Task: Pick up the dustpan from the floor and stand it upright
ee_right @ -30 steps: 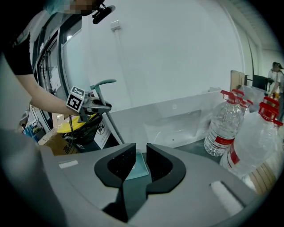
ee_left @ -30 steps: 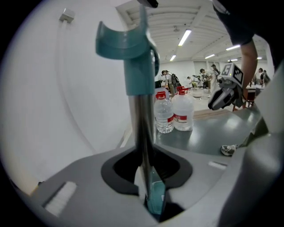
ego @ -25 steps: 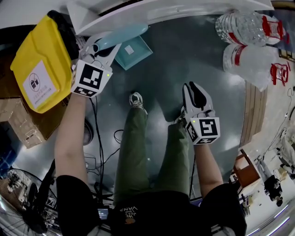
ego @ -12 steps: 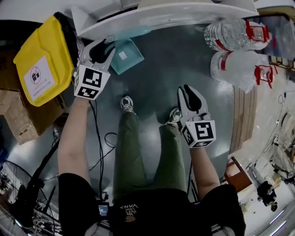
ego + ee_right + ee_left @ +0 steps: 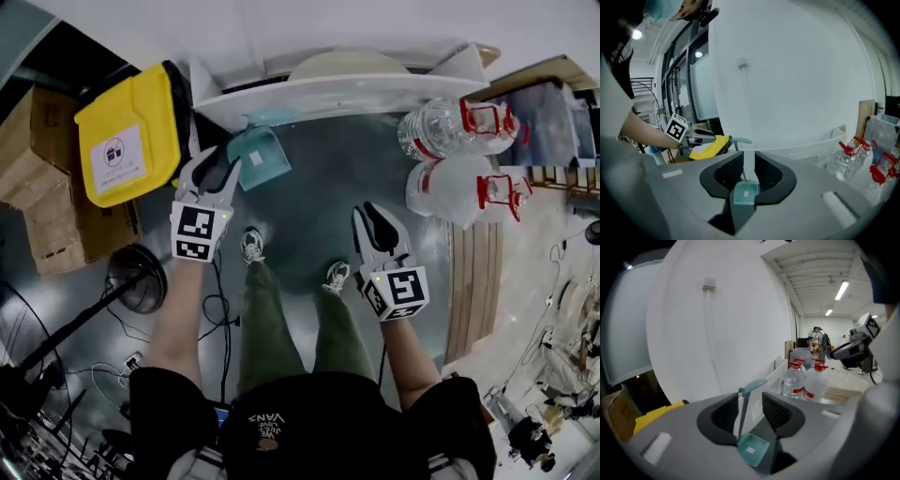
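Dustpan stands upright on the floor at the far left of the open patch, to the right of the yellow bin. Its pan is down and its handle rises beside the edge of the white panel; I cannot tell whether it leans there. My left claw hangs just near of it, jaws apart and holding nothing, the dustpan framed in the gap but well beyond the pads. My right claw is further right and nearer me, jaws also parted and empty. I judge the standing-up step done, so the next move calls only for keeping both claws clear of the handle and checking that it does not tip.
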The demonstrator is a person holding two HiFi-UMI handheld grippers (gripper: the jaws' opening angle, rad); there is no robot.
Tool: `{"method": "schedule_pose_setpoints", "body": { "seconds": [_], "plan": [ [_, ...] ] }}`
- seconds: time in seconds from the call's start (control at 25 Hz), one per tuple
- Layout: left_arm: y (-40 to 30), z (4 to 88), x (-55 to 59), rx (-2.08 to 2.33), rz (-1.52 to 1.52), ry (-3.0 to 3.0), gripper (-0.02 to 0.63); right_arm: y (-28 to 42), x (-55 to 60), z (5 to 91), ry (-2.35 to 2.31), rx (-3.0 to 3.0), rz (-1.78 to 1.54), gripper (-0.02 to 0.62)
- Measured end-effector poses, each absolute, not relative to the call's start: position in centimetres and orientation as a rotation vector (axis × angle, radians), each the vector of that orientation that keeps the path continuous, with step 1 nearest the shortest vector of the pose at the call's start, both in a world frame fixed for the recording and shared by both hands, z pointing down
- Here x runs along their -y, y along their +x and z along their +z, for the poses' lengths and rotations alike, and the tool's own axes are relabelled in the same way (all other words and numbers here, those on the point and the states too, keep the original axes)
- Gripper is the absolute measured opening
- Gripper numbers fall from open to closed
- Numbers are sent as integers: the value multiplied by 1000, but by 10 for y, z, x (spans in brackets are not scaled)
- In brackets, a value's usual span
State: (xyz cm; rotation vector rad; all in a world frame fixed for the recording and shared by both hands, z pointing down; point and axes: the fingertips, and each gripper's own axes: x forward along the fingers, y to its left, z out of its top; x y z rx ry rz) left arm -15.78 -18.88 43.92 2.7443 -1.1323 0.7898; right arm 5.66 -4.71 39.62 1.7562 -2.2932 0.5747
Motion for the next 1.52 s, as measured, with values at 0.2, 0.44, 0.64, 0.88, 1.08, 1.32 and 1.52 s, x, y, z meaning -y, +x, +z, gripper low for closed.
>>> {"method": "schedule_pose_setpoints", "body": {
  "seconds": [0.2, 0.44, 0.64, 0.88, 1.08, 1.32, 1.52],
  "plan": [
    [-163, 374, 155, 1275, 636, 2717, 169, 56, 47, 327, 1715, 2421, 432, 74],
    [-166, 305, 105, 1398, 504, 2704, 167, 56, 26, 266, 1711, 2494, 348, 29],
    [-149, 259, 73, 1403, 440, 2747, 139, 56, 5, 234, 1680, 2541, 298, 3],
    [-132, 224, 35, 1409, 354, 2763, 91, 57, -27, 212, 1626, 2586, 270, 2],
    [-132, 206, 2, 1451, 303, 2736, 52, 61, -51, 198, 1604, 2621, 263, 2],
    [-136, 187, -37, 1507, 264, 2738, 52, 69, -71, 189, 1614, 2666, 252, 2],
    [-138, 191, -68, 1523, 250, 2704, 52, 70, -91, 194, 1597, 2672, 272, 2]
  ]
}}
